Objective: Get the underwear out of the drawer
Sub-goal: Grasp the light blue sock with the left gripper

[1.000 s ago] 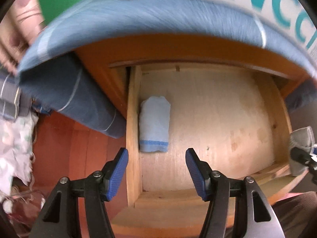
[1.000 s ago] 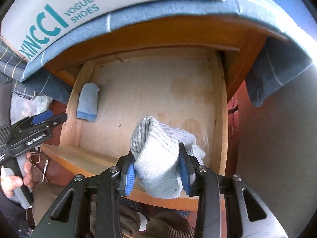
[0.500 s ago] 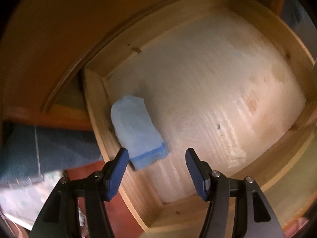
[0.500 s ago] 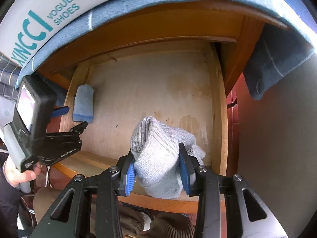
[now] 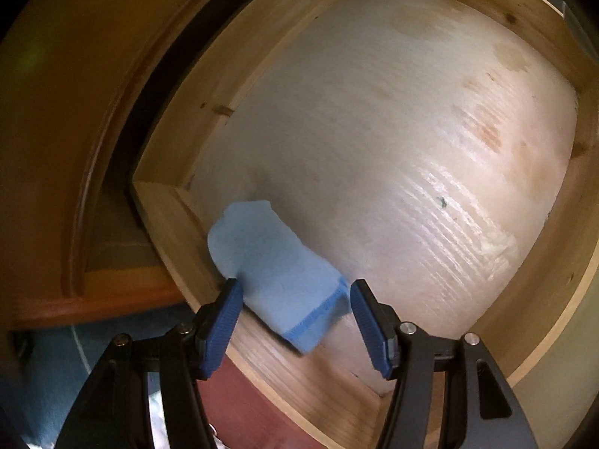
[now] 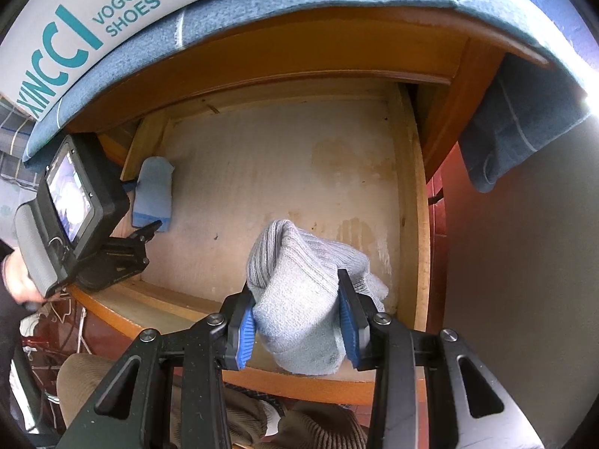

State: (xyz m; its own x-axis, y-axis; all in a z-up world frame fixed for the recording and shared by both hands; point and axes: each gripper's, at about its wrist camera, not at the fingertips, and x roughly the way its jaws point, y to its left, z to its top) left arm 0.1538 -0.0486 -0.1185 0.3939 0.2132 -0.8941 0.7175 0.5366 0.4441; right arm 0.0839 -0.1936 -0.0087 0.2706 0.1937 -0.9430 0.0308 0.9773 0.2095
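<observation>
Your left gripper [image 5: 295, 318] has dropped and rolled into the drawer [image 5: 179, 202]; its jaws now stand apart astride the folded blue underwear [image 5: 273, 273], not yet pinching. That piece lies against the drawer's left wall, long axis along the wall, banded end toward the front edge. Your right gripper [image 6: 297, 331] stays clamped on the grey piece [image 6: 299, 299].

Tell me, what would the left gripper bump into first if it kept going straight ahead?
Most likely the folded blue cloth. The left gripper has its jaws open on either side of it, by the drawer side wall. How far off it is I can't tell.
</observation>
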